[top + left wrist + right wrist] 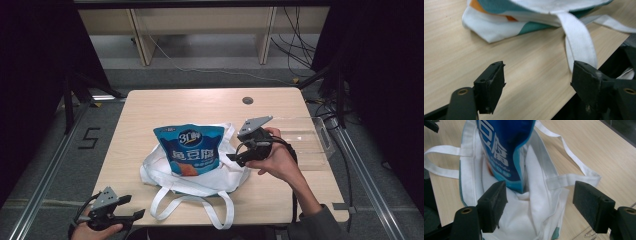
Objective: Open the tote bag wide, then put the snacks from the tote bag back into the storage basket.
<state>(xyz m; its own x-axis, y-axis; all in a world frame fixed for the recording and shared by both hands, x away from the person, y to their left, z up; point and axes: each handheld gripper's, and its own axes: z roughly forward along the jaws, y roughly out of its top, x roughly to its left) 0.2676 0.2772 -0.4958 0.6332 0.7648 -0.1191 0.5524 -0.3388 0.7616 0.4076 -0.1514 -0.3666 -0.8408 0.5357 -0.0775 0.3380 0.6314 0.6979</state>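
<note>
A blue snack bag (190, 150) with white lettering lies on a white tote bag (230, 172) in the middle of the table. In the right gripper view the snack bag (504, 152) rests on the white tote bag (534, 202), whose cloth is rumpled. My right gripper (239, 159) is open just right of the bag, jaws wide apart and holding nothing (540, 205). My left gripper (131, 209) is open at the table's front left corner, apart from the tote. Its jaws (537, 83) stand wide over bare wood, near a white strap (580, 42).
A clear plastic box (312, 142) sits at the table's right edge, behind my right hand. The tote's handles (192, 202) loop toward the front edge. A round cable hole (247, 100) is at the back of the table (150, 107).
</note>
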